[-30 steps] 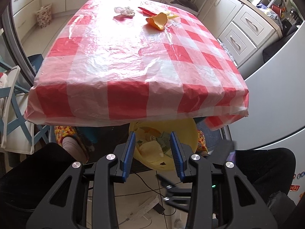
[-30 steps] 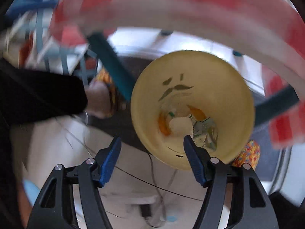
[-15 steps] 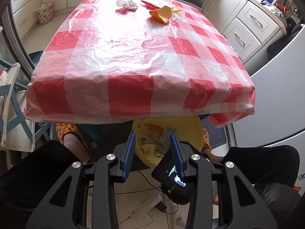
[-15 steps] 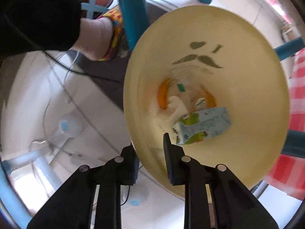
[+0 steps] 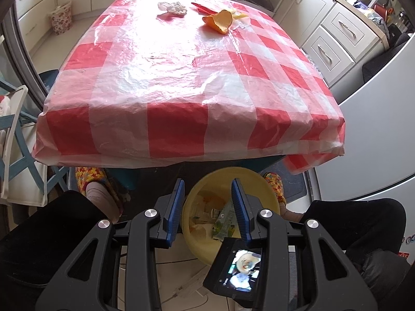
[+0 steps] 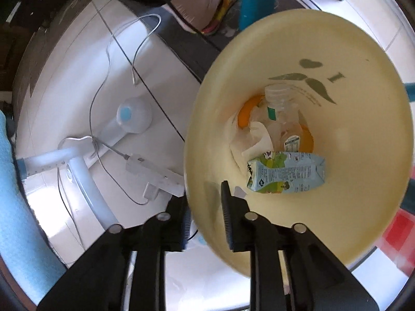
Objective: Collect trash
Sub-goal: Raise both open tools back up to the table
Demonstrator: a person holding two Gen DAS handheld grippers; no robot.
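A yellow trash bin (image 6: 363, 119) stands under the table's near edge and holds a juice carton (image 6: 285, 173), a clear plastic bottle (image 6: 280, 103), tissue and orange peel. My right gripper (image 6: 205, 202) is shut on the bin's near rim, one finger inside and one outside. The bin also shows in the left wrist view (image 5: 259, 184). My left gripper (image 5: 207, 202) is open and empty above the bin. On the far end of the table lie an orange wrapper (image 5: 219, 20), a crumpled white tissue (image 5: 172, 7) and a red scrap (image 5: 202, 7).
The table wears a red-and-white checked plastic cloth (image 5: 181, 77). Kitchen cabinets (image 5: 334, 39) stand at right, a blue-and-white chair (image 5: 15, 134) at left. A power strip (image 6: 155, 173), cables and a small fan (image 6: 132, 116) lie on the floor left of the bin.
My right gripper went from wide open in front of the bin to shut on its rim, and the bin now sits closer. My left gripper rose slightly and stayed open.
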